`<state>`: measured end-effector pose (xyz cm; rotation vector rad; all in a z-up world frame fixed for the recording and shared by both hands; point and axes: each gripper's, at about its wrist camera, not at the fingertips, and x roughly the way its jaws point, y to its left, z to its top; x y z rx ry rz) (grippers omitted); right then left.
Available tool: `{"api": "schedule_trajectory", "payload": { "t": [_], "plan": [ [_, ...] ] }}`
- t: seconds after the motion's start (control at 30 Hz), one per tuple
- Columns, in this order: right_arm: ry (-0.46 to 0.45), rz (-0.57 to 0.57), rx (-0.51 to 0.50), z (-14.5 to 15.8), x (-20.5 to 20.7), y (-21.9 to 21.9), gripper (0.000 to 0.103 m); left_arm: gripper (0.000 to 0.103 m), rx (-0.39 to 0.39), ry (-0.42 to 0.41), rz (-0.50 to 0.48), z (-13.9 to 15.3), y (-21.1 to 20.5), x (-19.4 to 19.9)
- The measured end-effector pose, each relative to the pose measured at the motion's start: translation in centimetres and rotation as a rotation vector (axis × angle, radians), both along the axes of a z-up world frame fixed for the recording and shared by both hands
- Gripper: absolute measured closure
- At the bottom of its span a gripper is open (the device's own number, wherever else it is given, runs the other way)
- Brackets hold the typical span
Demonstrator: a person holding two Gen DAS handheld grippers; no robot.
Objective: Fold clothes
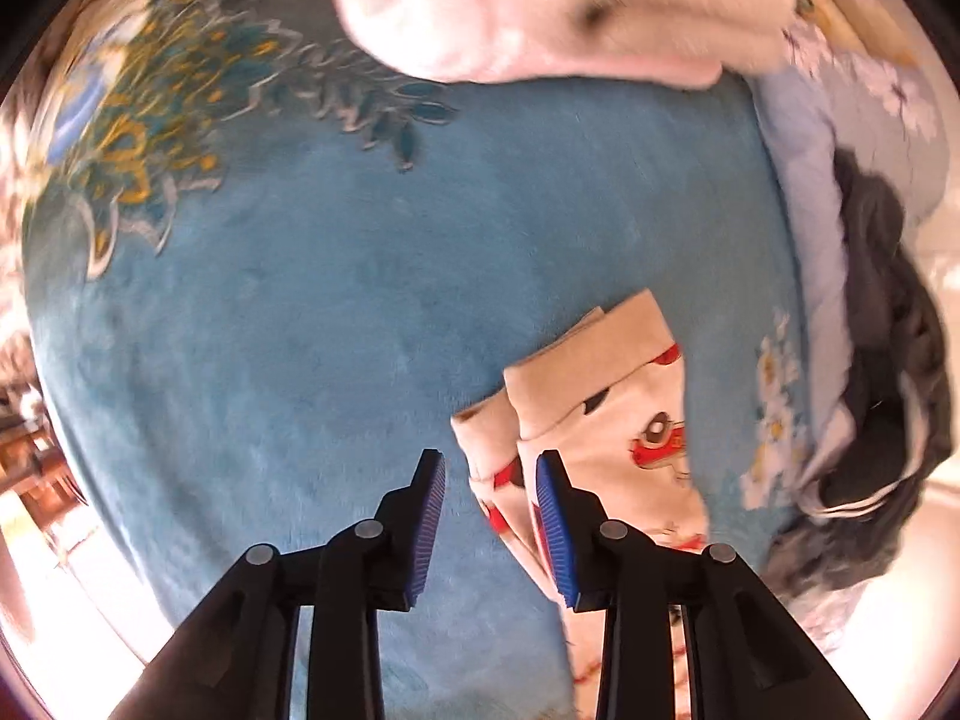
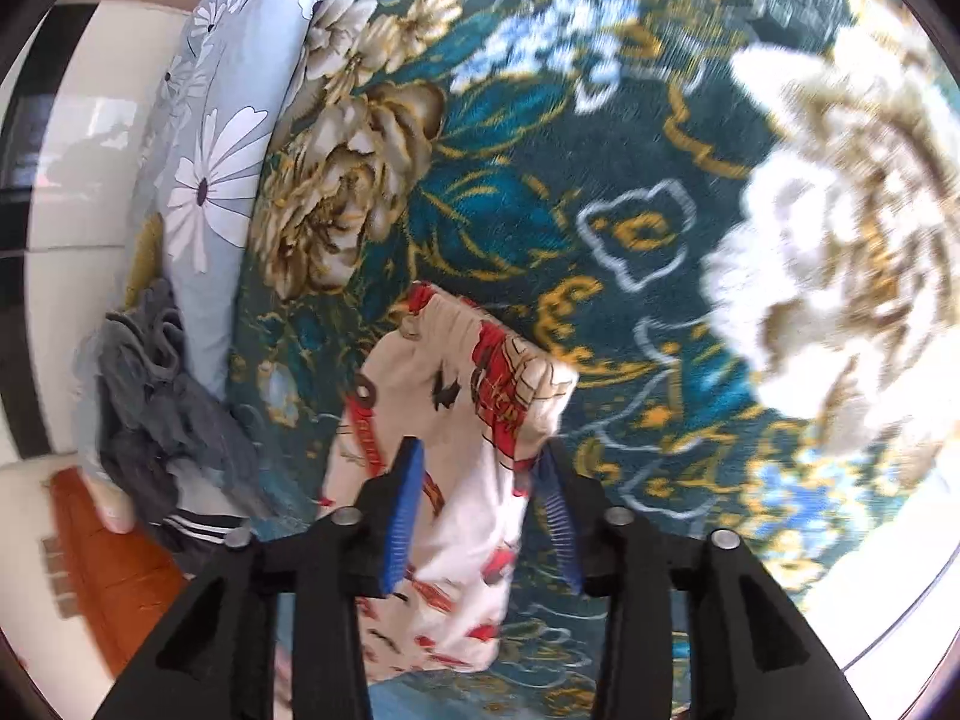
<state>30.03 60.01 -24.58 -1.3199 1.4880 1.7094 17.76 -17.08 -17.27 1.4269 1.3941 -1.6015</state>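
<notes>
The thing being folded looks like a pair of cream printed trousers with red cartoon figures, laid out on a teal floral blanket. In the left wrist view the two leg cuffs are seen at about 4 o'clock, one lying partly over the other, so the legs appear to have been brought together lengthwise. In the right wrist view the elastic waistband end sits near centre, running down toward 6 o'clock.

The left gripper is spread wide with nothing between its pads; its right pad hangs over the cuff edge, though contact can't be confirmed. The right gripper is likewise parted wide, straddling the waist end. Whether the cloth is actually touched there can't be told, it's all a bit blurry.

So each tool is parked over one end of the garment, which would make sense for either pinching both ends or letting go after a fold. Both readings fit.

A grey pile of clothes is heaped at 9 o'clock in the right view, next to a light blue daisy-print quilt. A fluffy pink-white thing is seen at 12 o'clock in the left view.
</notes>
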Motion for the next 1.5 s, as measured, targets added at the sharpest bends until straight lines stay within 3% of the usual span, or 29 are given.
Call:
{"api": "schedule_trajectory", "payload": {
  "t": [0.2, 0.3, 0.4, 0.57, 0.97, 1.1, 1.17, 1.27, 1.43, 1.5],
  "plan": [
    [0.055, 0.074, -0.024, 2.4, -0.8, -3.2, 0.061, 0.062, 0.055, 0.111, 0.051, 1.0, -0.5, 0.7],
    [0.059, 0.093, -0.051, 2.8, -2.1, -6.4, 0.046, 0.061, 0.085, 0.139, 0.052, 0.6, -0.6, 3.3],
    [0.09, 0.109, -0.078, 3.6, -3.6, -10.6, 0.046, 0.061, 0.112, 0.161, 0.055, -1.1, -0.7, 1.5],
    [0.045, 0.221, -0.126, 3.3, -6.4, -17.0, 0.046, 0.061, 0.152, 0.186, 0.059, -2.2, -1.9, 0.9],
    [-0.055, 0.407, -0.137, 3.8, -10.9, -25.1, 0.046, 0.061, 0.241, 0.179, 0.065, -5.2, -2.5, -0.3],
    [-0.066, 0.416, -0.131, 4.6, -11.2, -25.7, 0.046, 0.064, 0.229, 0.185, 0.051, -4.9, -1.9, -0.5],
    [-0.072, 0.402, -0.126, 5.0, -10.9, -25.9, 0.046, 0.084, 0.204, 0.171, 0.026, -4.6, -1.6, -1.0],
    [-0.074, 0.376, -0.129, 5.5, -10.5, -26.0, 0.046, 0.092, 0.154, 0.162, -0.033, -3.5, -1.1, -2.0],
    [-0.102, 0.365, -0.133, 5.6, -9.9, -26.2, 0.046, 0.093, 0.13, 0.234, -0.066, -1.0, -0.3, -1.2],
    [-0.107, 0.365, -0.136, 5.5, -9.9, -26.4, 0.046, 0.093, 0.126, 0.207, -0.05, -1.4, -0.4, 0.1]
  ]
}}
